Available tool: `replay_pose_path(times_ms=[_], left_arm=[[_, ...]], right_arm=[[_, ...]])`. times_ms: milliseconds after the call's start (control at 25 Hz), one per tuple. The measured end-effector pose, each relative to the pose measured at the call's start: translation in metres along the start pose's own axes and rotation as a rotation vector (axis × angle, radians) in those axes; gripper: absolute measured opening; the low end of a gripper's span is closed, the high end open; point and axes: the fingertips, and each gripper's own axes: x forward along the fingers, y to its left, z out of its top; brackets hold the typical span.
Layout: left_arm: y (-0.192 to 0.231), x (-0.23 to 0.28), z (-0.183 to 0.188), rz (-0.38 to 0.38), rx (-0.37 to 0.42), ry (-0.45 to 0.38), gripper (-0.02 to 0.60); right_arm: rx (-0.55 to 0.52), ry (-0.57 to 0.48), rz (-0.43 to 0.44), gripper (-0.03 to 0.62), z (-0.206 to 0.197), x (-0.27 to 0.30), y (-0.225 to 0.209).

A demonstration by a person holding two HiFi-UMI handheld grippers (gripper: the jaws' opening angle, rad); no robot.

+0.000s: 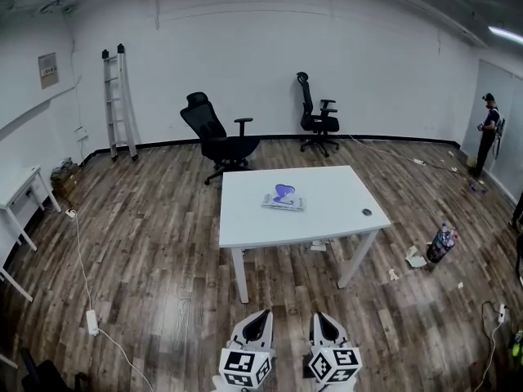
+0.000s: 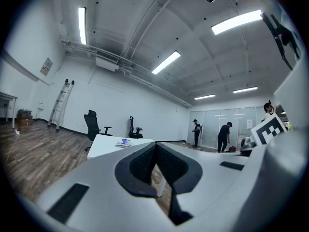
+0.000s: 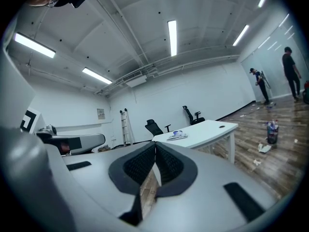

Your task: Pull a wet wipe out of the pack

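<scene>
Though far from clenched left gripper (image 1: 261, 314) and right gripper (image 1: 320, 316), apparent wipe pack (image 1: 283, 197) on table (image 1: 343, 211).

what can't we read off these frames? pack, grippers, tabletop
Wet wipe pack, all views: too small and far away to tell whether its flap is open or a wipe sticks out.
Left gripper and right gripper, head view: cut off by the bottom edge; only their front ends show.
Dark round spot on the table, head view: too small to identify.
</scene>
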Motion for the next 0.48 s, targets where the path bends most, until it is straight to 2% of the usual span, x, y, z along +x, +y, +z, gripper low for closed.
replay_pose_path(times_ms=[480], left_arm=[[0.002,0.028,-0.010,-0.034,-0.010,0.025,-0.002]], right_arm=[[0.006,0.023,-0.044,0.009,-0.001,0.015,-0.022]])
